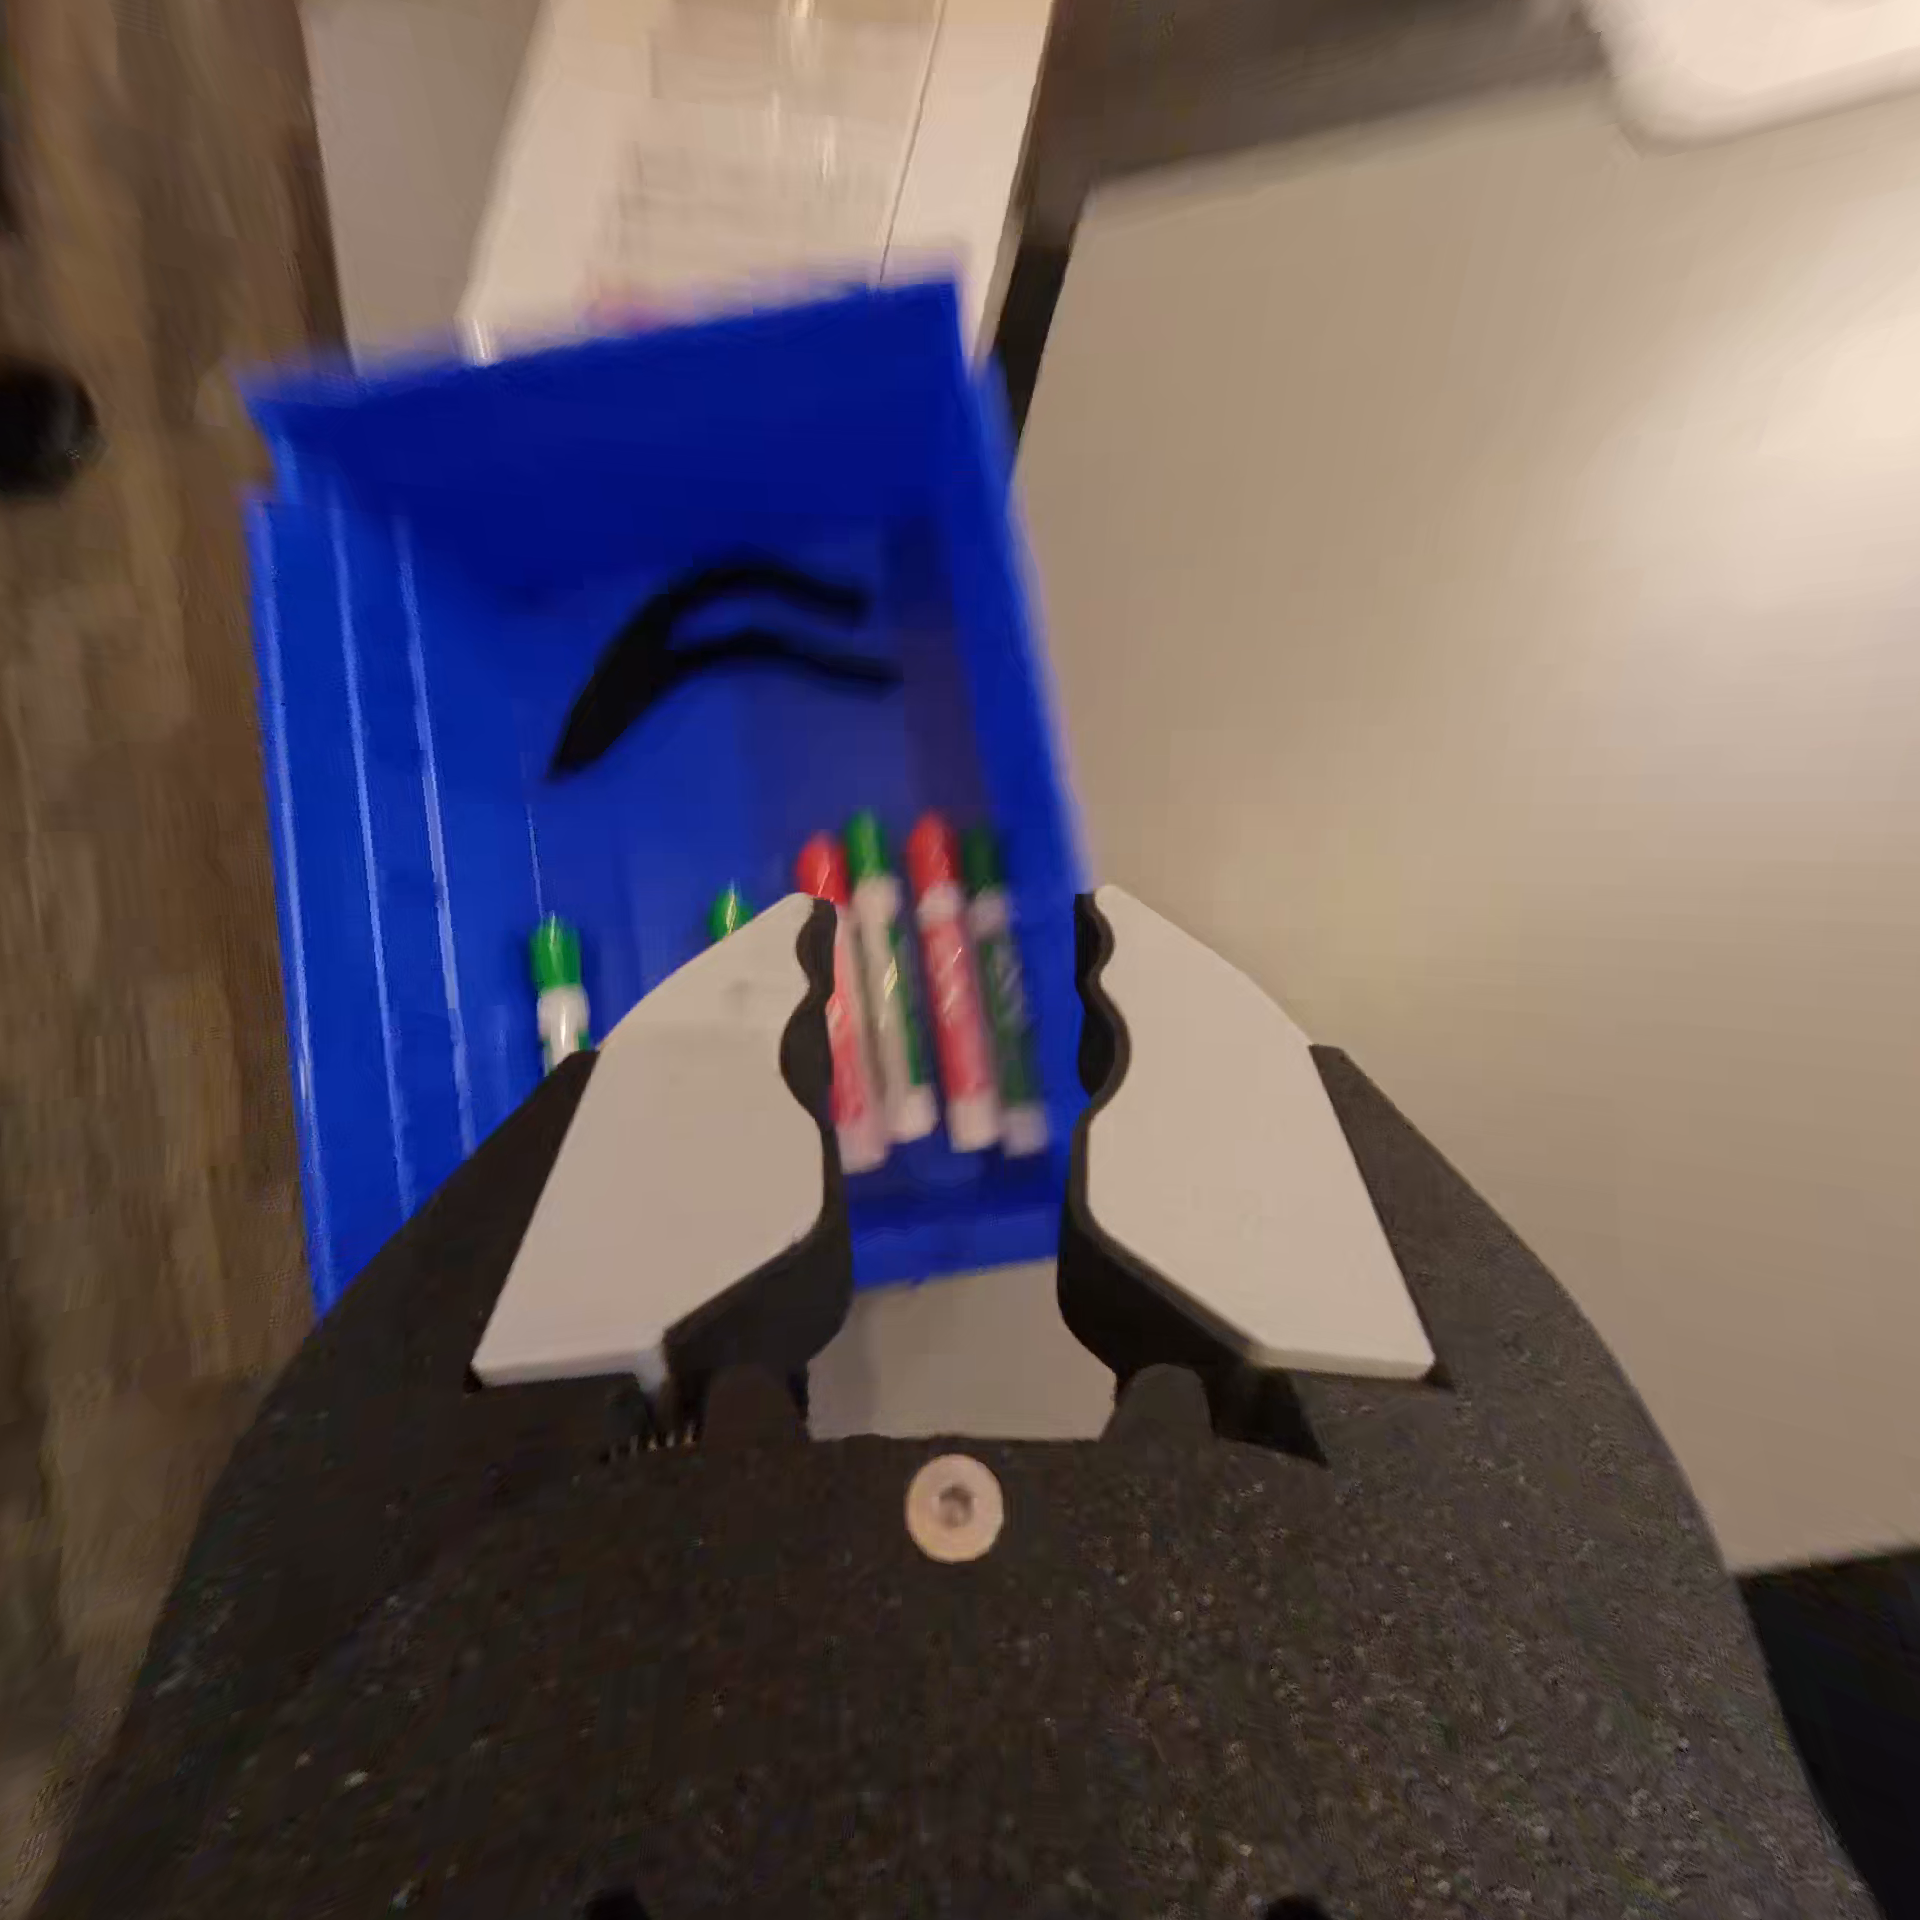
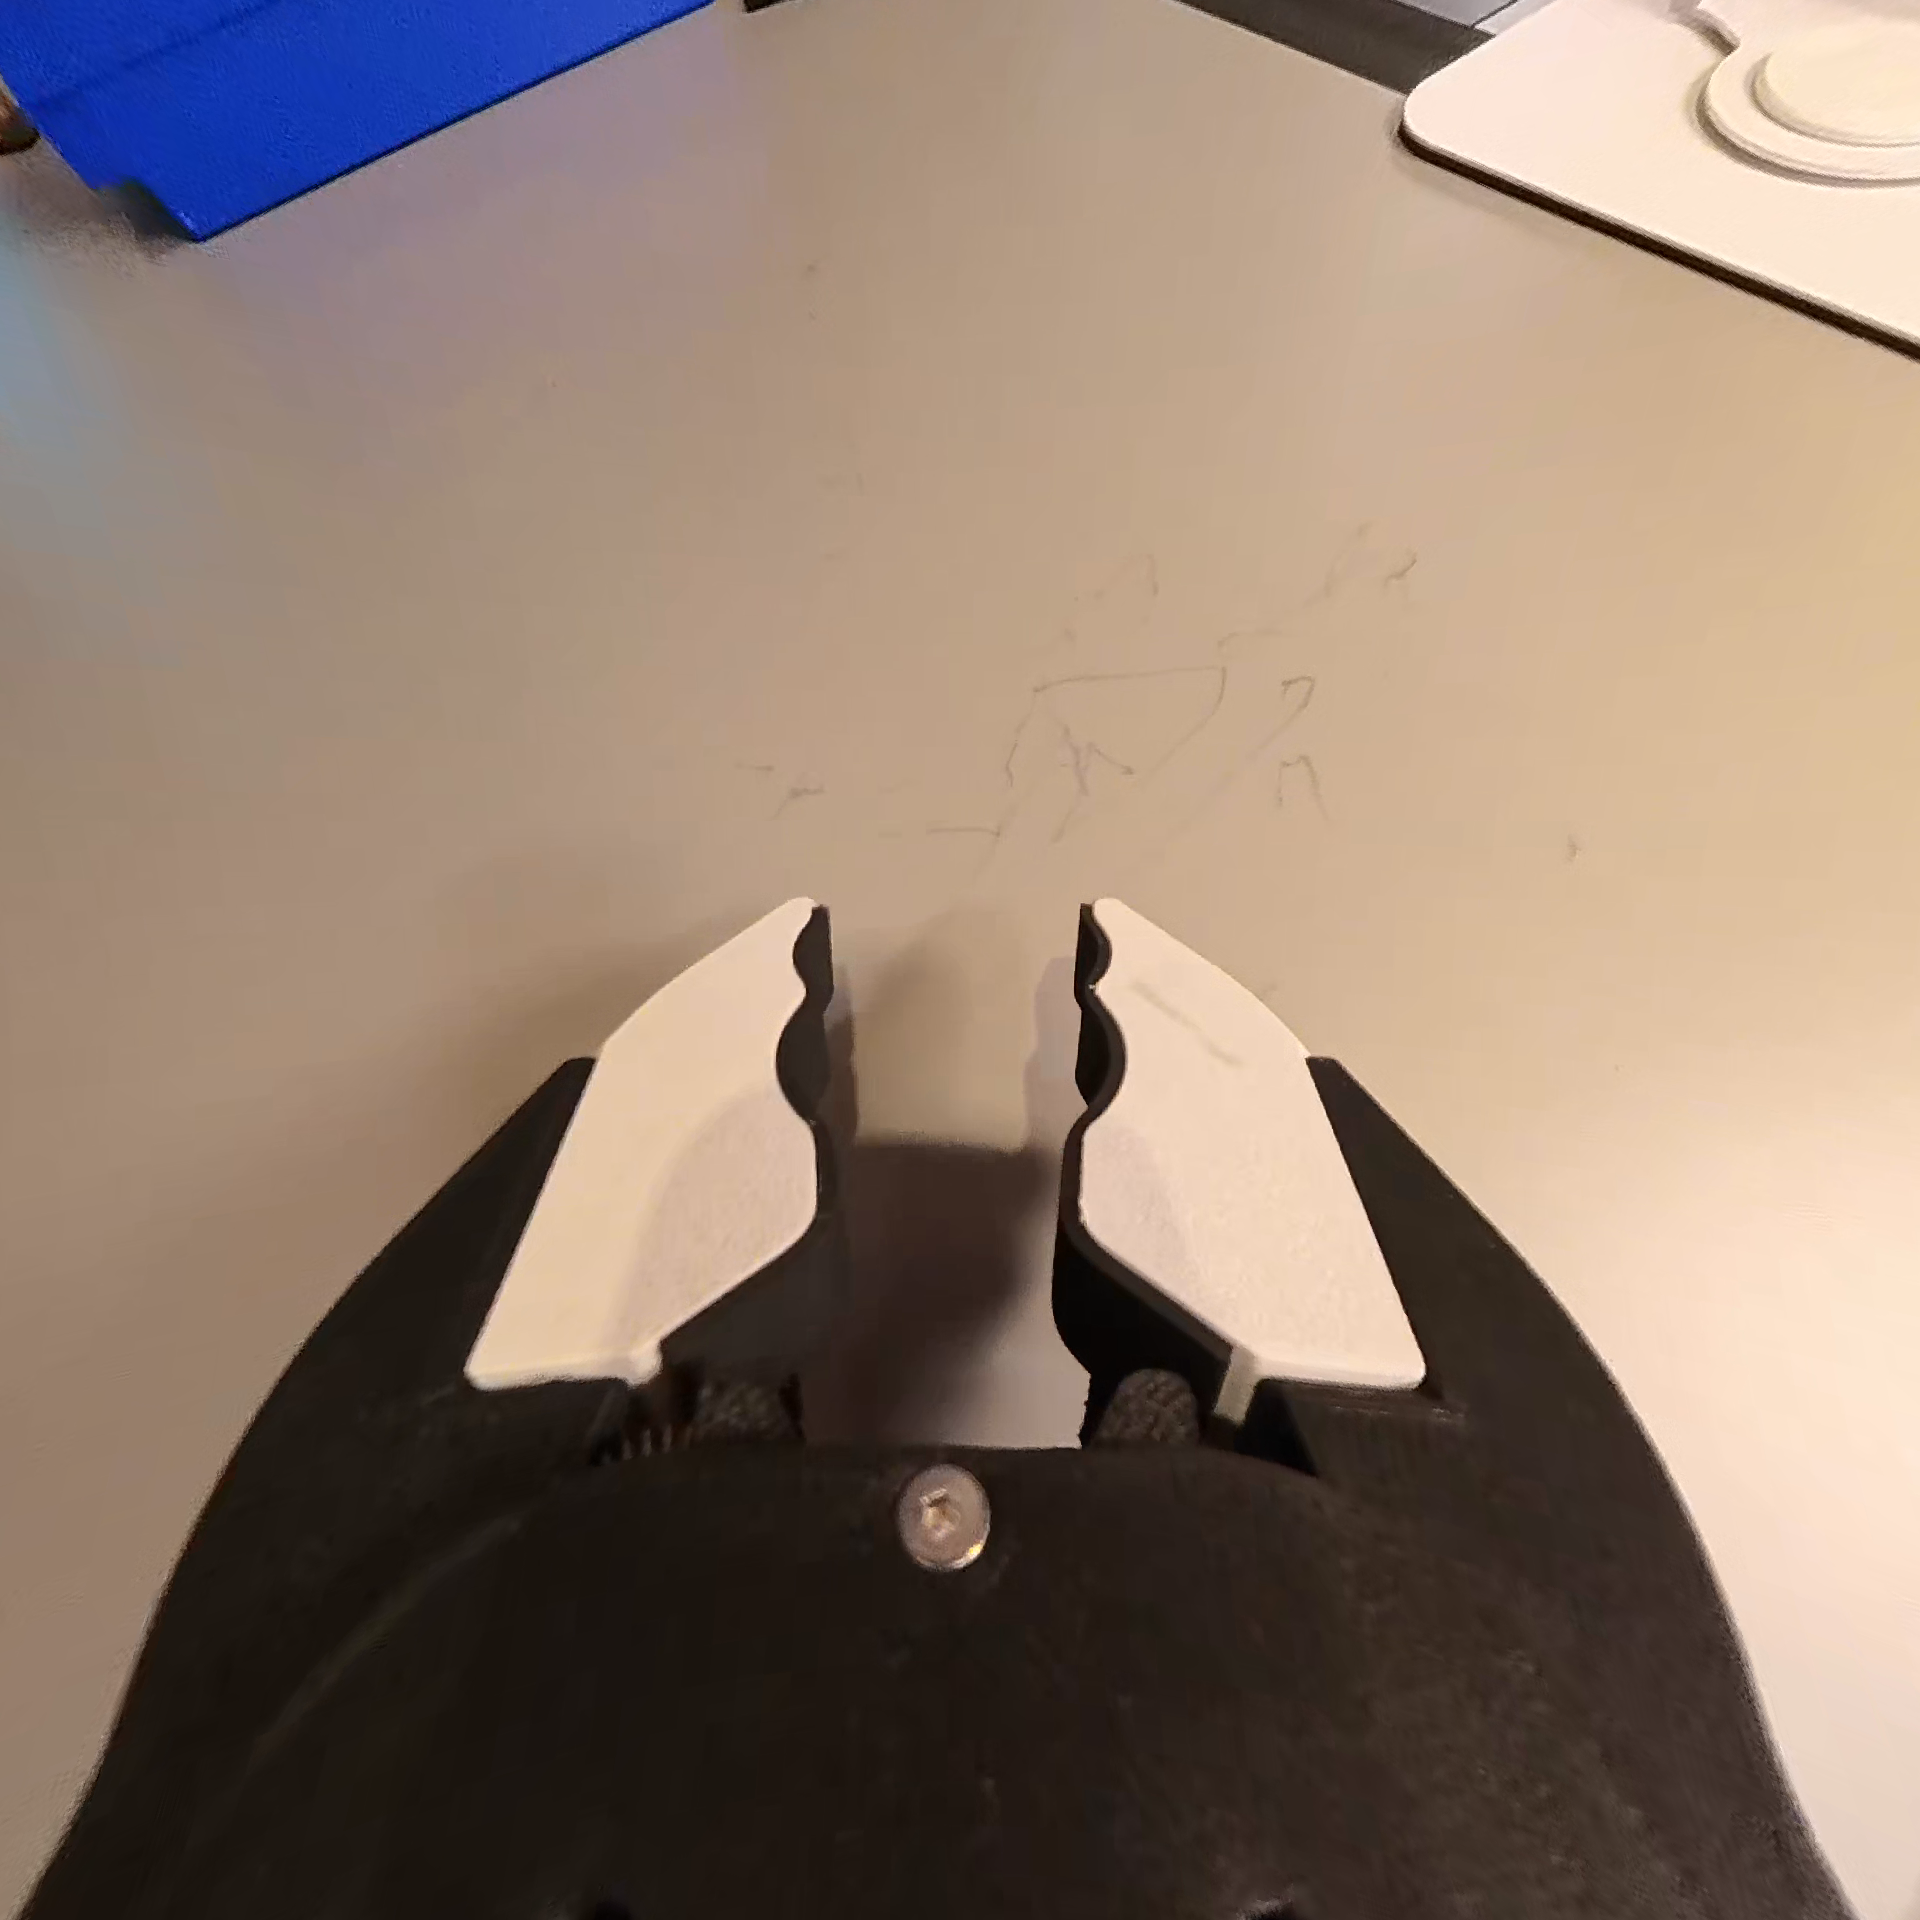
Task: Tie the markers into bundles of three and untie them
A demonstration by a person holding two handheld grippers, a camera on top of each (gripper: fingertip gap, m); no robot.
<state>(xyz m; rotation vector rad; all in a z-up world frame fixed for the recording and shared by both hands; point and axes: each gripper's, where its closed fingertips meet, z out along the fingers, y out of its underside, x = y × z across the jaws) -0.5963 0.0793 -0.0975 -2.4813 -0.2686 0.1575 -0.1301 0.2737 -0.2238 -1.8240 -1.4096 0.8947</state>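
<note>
While markers (image 1: 961, 997) hug the blue bin (image 1: 343, 831) wall (right side), both grippers gape.

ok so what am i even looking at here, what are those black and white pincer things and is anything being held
Those are two hand-held claws, one in each of a person's hands, each with a camera looking along its fingers. The left claw is open and empty, over a blue bin holding red and green markers and a black strap. The picture is blurred. The right claw, also open and empty, is over a bare beige table with faint scribbles. A white board lies at the far right.
</note>
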